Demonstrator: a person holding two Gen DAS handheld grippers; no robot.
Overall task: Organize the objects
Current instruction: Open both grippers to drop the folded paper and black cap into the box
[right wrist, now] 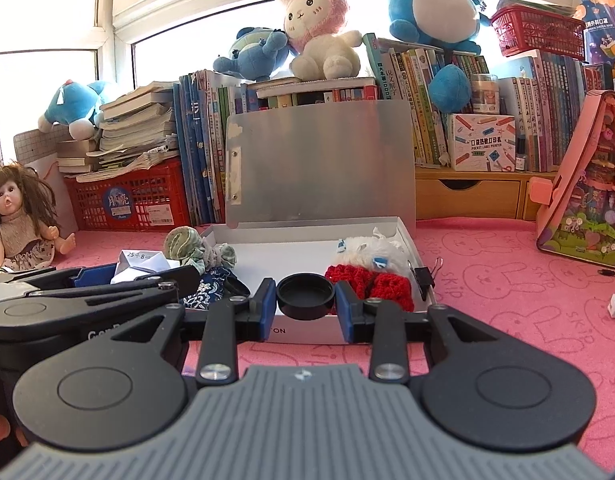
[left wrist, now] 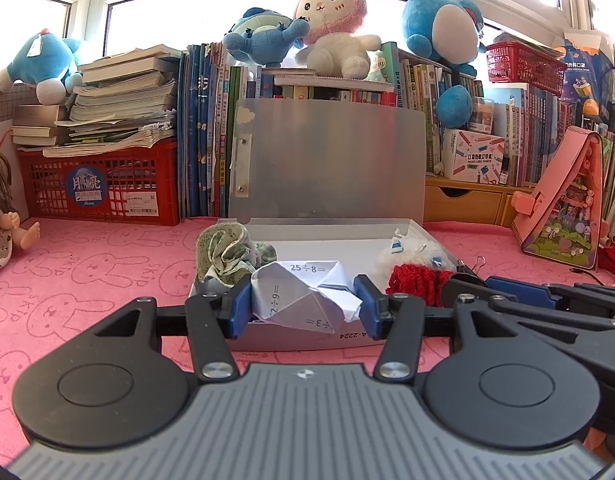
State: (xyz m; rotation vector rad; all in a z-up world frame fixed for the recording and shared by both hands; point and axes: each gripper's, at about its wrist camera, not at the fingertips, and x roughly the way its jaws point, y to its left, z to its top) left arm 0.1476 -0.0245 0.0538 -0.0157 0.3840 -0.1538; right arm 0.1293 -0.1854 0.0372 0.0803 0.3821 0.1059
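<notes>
Both grippers are hovering at the near edge of the open white box (right wrist: 307, 236), each one carrying something to put in. The left gripper (left wrist: 303, 304) is standing partly open around a folded paper shape (left wrist: 307, 296) printed with division sums; its blue pads are pressing on the paper's two sides, so it is holding the piece just over the box's near left corner. The right gripper (right wrist: 305, 300) is closed almost as far as it goes on a round black cap (right wrist: 305, 295), which is sitting upturned between its pads above the middle of the near wall.

Inside the box, a bunched green patterned cloth (left wrist: 223, 252) is lying along the left wall, and a red knitted piece (right wrist: 371, 284) is sitting against the right wall with a white fluffy toy (right wrist: 367, 252) just behind it. A black binder clip (right wrist: 425, 276) is resting by the near right corner (whether on the rim or just inside it is hard to tell). The middle of the box floor is showing bare.

The step in hand looks like the placing of both items. The next move probably calls for carrying each piece forward past the near wall, lowering it onto the bare floor between the cloth and the red knit, then letting the pads part. The paper is light and crumples easily, so it may cling to a pad on release.
</notes>
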